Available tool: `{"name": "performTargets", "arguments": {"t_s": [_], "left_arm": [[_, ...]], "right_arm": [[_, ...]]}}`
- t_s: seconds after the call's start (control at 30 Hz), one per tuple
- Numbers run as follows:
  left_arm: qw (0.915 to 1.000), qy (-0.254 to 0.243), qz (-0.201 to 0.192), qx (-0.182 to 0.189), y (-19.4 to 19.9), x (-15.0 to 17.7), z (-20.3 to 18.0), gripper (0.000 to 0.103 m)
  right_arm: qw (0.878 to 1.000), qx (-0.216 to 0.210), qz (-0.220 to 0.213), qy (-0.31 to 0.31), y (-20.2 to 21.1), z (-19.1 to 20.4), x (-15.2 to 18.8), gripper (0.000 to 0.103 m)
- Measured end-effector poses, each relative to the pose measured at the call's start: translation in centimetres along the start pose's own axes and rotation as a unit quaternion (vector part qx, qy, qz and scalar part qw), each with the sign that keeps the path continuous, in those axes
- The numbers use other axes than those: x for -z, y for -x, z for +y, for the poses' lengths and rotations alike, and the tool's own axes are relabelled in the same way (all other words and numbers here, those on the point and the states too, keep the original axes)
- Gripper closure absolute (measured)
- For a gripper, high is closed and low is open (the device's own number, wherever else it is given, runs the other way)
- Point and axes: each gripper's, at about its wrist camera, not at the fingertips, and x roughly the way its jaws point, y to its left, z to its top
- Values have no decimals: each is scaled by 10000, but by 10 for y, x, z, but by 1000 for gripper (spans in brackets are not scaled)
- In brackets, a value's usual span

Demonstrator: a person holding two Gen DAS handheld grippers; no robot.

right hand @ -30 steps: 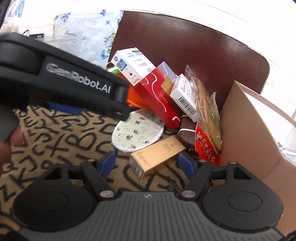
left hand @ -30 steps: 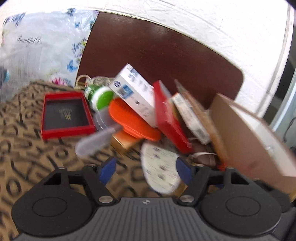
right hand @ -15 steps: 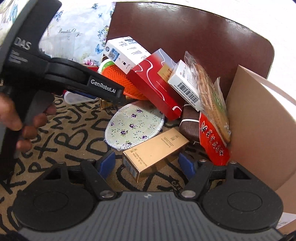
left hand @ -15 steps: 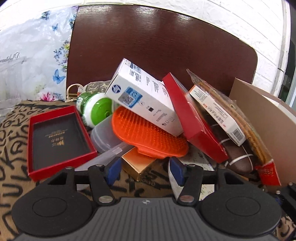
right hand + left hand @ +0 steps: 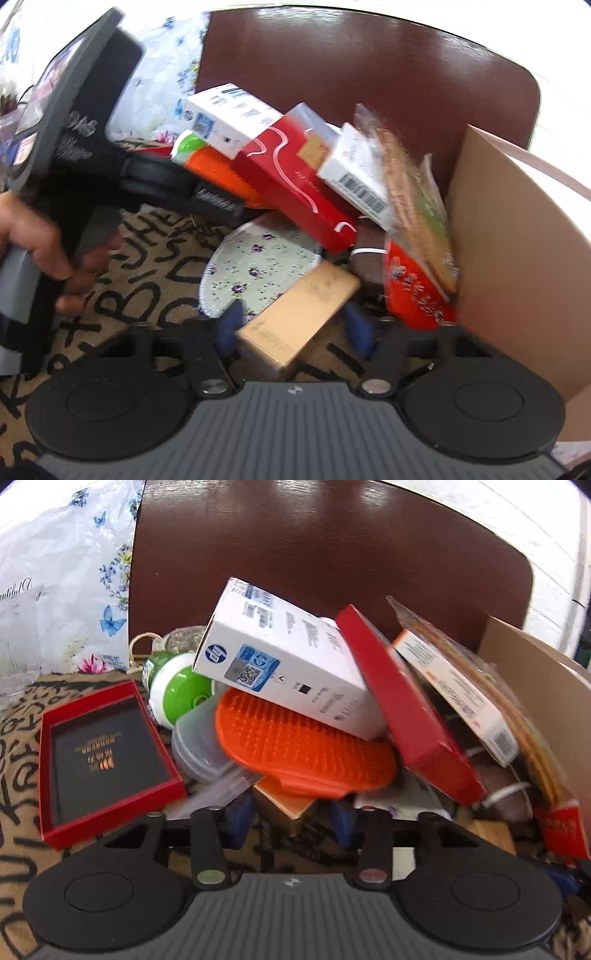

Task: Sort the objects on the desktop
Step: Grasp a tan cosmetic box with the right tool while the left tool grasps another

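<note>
A pile of objects lies on a letter-patterned cloth [image 5: 22,849]. A white HP box [image 5: 288,657] leans on an orange bristle brush [image 5: 299,746], with a green-lidded bottle [image 5: 177,694], a clear tub [image 5: 199,746] and a red flat box [image 5: 410,716] around them. My left gripper [image 5: 291,821] is open, its blue pads either side of a small gold box corner [image 5: 284,805] under the brush. My right gripper [image 5: 295,328] is open around a gold carton [image 5: 299,314], beside a floral oval pad [image 5: 258,269]. The left gripper body [image 5: 85,166] shows in the right wrist view.
An open red tray [image 5: 103,760] lies at the left. A cardboard box wall [image 5: 517,258] stands at the right. A dark brown chair back [image 5: 325,554] stands behind the pile, a floral plastic bag [image 5: 62,572] at far left. Snack packets [image 5: 417,229] lean against the cardboard.
Both grippers have moved forward toward the pile. The left gripper's pads now flank the small gold box; the right gripper's pads now straddle the gold carton.
</note>
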Motion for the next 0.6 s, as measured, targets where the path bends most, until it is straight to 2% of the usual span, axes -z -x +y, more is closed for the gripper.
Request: {"name": "performTargets", "arguments": {"t_s": [0.13, 0.37, 0.4, 0.47, 0.6], "left_arm": [[10000, -3, -11, 87, 20, 15, -11, 67], [9991, 114, 133, 373, 52, 36, -21, 70], [9994, 135, 122, 304, 52, 35, -21, 67], [9997, 160, 140, 151, 45, 30, -22, 49], [9990, 421, 166, 8, 32, 23, -20, 44]], "right_arm": [[9999, 67, 49, 90, 9, -1, 7, 61], [9993, -262, 244, 109, 42, -10, 28, 72], [9992, -268, 264, 144, 43, -10, 29, 72], [9992, -229, 232, 226, 42, -7, 26, 71], [9991, -109, 135, 395, 37, 1, 20, 67]]}}
